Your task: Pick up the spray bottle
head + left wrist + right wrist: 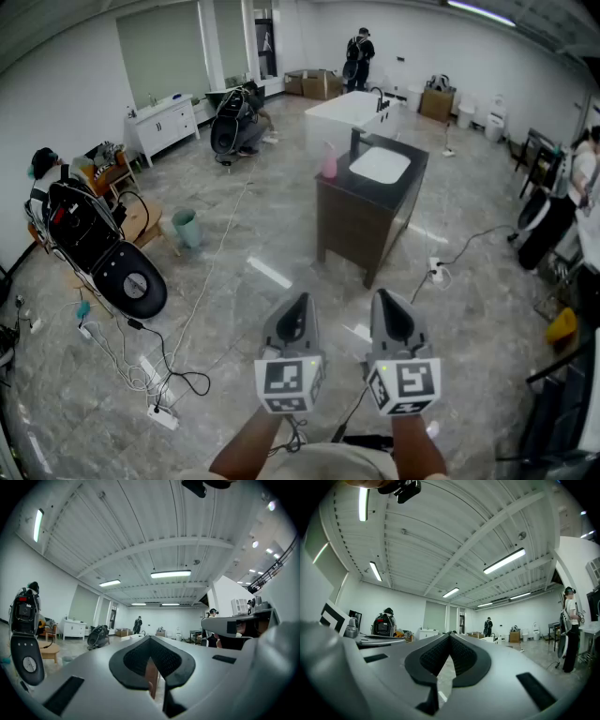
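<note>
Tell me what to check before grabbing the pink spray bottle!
1. Spray bottle in sight: ok, it stands upright on the dark cabinet, beside the sink.
2. Bottle close enough to grab: not ok, it is far across the floor from both grippers.
3. Left gripper fingers open: not ok, shut with nothing held.
4. Right gripper fingers open: not ok, shut with nothing held.
5. Bottle's weight: cannot tell.
</note>
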A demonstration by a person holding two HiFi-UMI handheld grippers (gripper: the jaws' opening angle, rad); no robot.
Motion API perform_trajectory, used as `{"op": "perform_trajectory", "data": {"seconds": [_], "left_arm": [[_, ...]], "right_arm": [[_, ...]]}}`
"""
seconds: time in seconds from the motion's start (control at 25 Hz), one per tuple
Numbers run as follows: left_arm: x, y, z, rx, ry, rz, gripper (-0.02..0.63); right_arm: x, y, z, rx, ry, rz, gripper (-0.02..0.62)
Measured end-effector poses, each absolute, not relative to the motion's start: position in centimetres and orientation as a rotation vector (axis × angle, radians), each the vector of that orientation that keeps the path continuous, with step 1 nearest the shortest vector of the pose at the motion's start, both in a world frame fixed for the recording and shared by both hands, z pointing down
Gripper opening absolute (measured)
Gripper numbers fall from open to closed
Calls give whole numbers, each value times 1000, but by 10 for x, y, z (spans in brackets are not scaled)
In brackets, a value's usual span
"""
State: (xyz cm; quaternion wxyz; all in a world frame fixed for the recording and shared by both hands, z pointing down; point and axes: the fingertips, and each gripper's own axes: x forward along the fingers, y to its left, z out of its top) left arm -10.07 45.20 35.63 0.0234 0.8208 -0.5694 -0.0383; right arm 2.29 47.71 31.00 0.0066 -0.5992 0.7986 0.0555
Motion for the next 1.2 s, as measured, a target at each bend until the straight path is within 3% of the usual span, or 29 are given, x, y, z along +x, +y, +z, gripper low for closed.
{"op": "perform_trajectory", "data": {"seconds": [1.2], "left_arm": [[-162,436,366,2615,-1702,-86,2]], "right_arm": [[-55,468,335,-1855,2520,112,6]]}}
